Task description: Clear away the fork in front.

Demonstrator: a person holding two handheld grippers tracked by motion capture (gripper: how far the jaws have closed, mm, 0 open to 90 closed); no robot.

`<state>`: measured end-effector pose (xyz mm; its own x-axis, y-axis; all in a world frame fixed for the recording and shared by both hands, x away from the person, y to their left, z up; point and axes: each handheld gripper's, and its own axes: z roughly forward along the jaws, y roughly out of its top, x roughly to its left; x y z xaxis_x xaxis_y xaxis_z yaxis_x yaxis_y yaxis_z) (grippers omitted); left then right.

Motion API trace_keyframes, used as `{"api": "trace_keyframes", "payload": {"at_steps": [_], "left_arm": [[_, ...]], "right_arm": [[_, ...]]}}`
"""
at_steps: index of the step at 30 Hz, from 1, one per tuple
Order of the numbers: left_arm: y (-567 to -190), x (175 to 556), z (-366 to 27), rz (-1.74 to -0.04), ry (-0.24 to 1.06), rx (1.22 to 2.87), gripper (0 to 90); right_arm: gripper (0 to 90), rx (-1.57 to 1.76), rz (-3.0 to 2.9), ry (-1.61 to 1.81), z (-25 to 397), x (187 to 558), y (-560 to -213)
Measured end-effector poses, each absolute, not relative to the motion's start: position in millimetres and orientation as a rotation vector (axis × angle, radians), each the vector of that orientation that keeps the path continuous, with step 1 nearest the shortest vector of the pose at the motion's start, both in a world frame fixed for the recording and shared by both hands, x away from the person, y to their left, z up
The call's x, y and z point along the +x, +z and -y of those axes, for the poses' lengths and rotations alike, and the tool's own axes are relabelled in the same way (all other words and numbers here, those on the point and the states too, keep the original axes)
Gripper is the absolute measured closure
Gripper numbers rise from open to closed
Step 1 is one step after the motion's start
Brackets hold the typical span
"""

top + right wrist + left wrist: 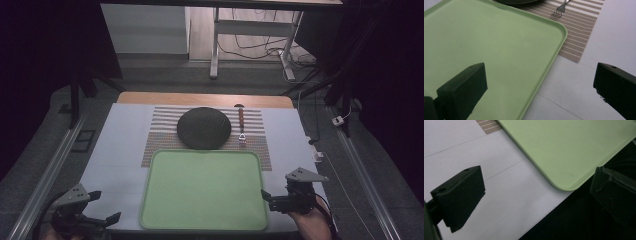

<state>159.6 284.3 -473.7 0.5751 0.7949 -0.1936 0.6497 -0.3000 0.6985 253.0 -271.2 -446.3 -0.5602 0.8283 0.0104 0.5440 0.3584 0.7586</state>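
Both hand-held grippers open, empty: left hand-held gripper (102, 206) just off the green tray (200, 220)'s near left corner, right hand-held gripper (265, 195) at its right edge, one jaw over the tray floor. Tray lies flat on the table (120, 150) between them. Likely light, stiff plastic, smooth and somewhat slippery; best pinched at the raised rim on opposite sides. Pale green, rounded corners, empty. Beyond it: dark plate (203, 128), fork (241, 127), striped placemat (260, 145).

Dark round plate (203, 128) at 12 o'clock on striped placemat (162, 136). Fork (241, 126) just beside plate at 3 o'clock (brown handle, tines toward near side). White table cover (117, 150) underneath.
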Motion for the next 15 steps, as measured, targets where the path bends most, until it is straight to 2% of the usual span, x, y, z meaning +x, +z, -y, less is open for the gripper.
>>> {"api": "trace_keyframes", "payload": {"at_steps": [15], "left_arm": [[-474,161,-284,-1.151,0.238,2.048,0.0]], "right_arm": [[0.0,1.162,-2.275,1.025,263,281,-445]]}}
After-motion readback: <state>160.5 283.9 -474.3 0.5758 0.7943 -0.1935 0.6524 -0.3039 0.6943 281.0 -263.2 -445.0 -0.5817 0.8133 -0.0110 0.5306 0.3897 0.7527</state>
